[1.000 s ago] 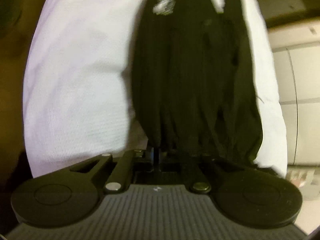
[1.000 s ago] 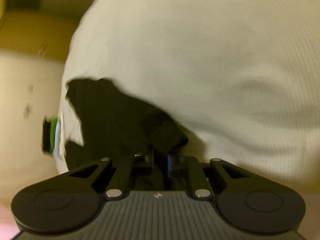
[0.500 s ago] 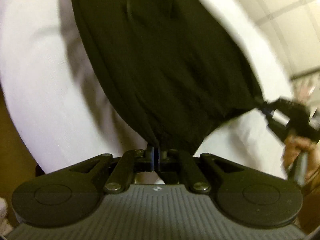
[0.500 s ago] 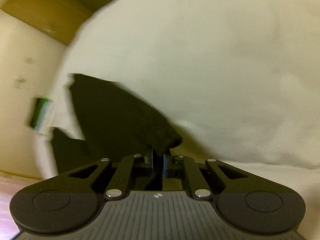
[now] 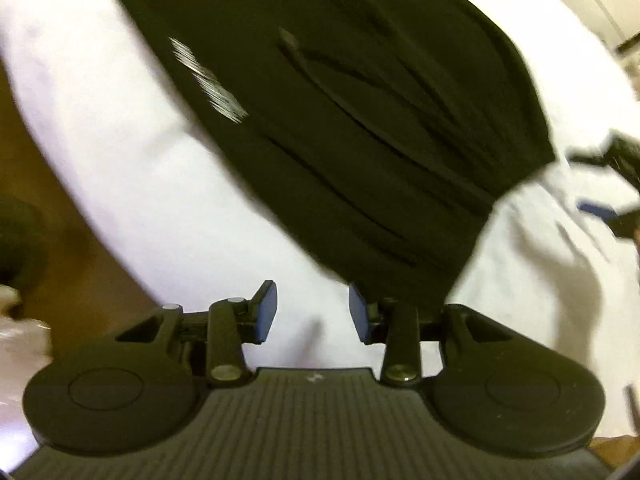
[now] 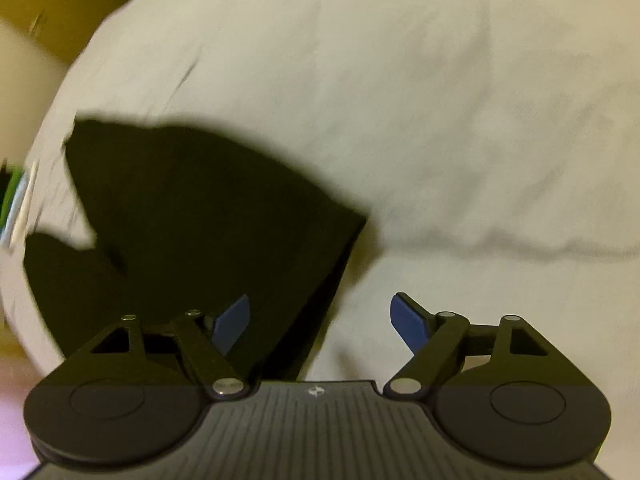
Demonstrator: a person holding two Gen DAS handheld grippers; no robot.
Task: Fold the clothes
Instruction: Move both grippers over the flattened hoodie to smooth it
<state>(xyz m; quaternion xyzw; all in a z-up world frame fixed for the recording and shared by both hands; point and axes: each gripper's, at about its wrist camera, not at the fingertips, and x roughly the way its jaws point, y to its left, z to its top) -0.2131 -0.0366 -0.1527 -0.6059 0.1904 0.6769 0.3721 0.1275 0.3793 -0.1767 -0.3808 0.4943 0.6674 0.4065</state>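
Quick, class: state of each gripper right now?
Left gripper: open, holding nothing; black garment lies just ahead.
Right gripper: open, holding nothing.

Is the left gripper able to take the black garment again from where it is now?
Probably yes: the left gripper is open, and the black garment lies just ahead on the white sheet, nothing between.

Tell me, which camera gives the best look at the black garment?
The left wrist view: the black garment fills most of it, showing folds and a blurred white print, lying on the white sheet. The right wrist view catches only a plain dark corner.
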